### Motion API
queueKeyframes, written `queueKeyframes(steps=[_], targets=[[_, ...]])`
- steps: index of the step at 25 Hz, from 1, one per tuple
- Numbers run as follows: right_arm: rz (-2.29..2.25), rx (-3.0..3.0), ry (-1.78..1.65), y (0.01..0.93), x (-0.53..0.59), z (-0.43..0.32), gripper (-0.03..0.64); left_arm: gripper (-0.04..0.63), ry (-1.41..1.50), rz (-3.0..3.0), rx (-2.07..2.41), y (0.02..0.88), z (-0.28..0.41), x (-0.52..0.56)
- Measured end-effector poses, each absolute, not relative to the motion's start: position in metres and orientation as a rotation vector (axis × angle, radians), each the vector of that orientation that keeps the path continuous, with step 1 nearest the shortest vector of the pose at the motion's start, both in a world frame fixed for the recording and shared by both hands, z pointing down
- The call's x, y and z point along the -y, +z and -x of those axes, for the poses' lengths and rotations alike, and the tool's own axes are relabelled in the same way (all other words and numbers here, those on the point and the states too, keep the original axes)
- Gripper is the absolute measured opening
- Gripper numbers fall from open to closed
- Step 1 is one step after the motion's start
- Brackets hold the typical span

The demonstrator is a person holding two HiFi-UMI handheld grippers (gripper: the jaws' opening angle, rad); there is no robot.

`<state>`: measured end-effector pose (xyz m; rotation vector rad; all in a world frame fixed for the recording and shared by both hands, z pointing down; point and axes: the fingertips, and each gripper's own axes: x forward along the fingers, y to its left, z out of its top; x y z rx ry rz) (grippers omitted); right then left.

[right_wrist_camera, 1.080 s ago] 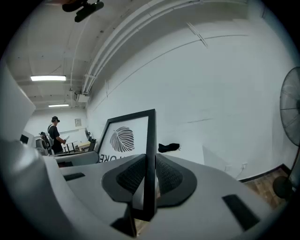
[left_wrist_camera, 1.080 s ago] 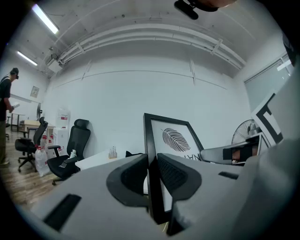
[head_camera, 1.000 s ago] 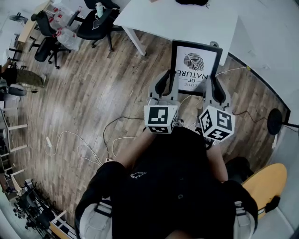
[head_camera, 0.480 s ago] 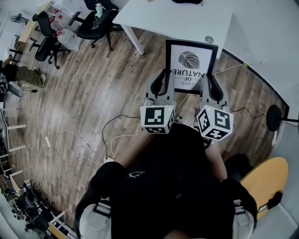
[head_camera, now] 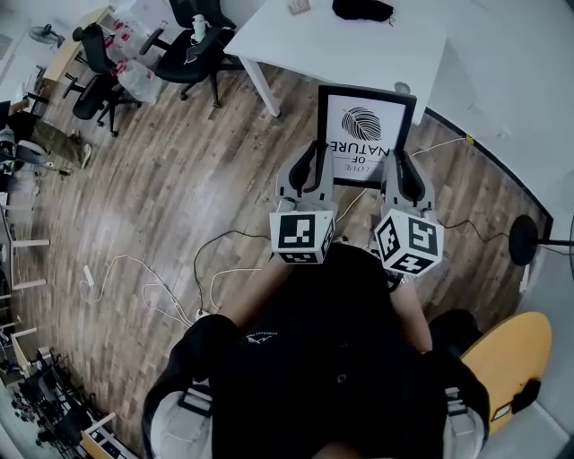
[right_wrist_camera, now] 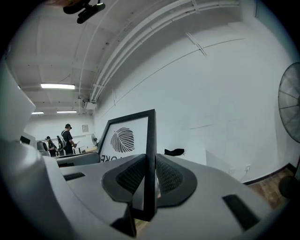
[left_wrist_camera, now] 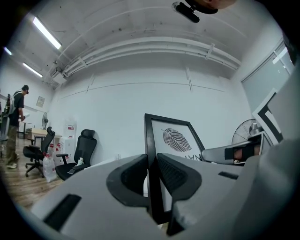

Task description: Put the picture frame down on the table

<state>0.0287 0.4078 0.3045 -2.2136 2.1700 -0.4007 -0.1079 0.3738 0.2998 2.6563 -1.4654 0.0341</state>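
Picture frame: the black picture frame with a white leaf print (head_camera: 366, 134) is held in the air between both grippers, printed face toward the person. In the head view its top edge meets the near edge of the worktop, and it is not lying there.
Left gripper: the grey left gripper (head_camera: 308, 167) has its fingers (left_wrist_camera: 127, 176) pinching the frame's left side bar near the bottom corner.
Right gripper: the grey right gripper (head_camera: 405, 172) has its fingers (right_wrist_camera: 169, 176) clamped on the right side bar, also low down.
Print: a dark leaf above lettering, which reads upside down in the head view.
Worktop: the white rectangular worktop (head_camera: 359, 54) has a black soft object (head_camera: 362, 9) at its far edge.
Floor: white cables (head_camera: 161, 282) trail across the brown wood-plank floor (head_camera: 179, 170).
Chairs: black office chairs (head_camera: 193, 40) stand just left of the worktop.
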Motion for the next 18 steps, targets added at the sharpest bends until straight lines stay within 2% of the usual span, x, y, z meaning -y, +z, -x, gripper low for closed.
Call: queueKeyframes(steps=[9, 18], targets=[[2.248, -2.155, -0.386, 0.306, -0.388, -0.030, 0.067, 0.072, 0.004, -2.662, 1.430, 0.304, 0.106, -0.350], [2.262, -2.155, -0.389, 0.307, -0.329, 0.006, 0.067, 0.072, 0.004, -2.658, 1.419, 0.308, 0.141, -0.289]])
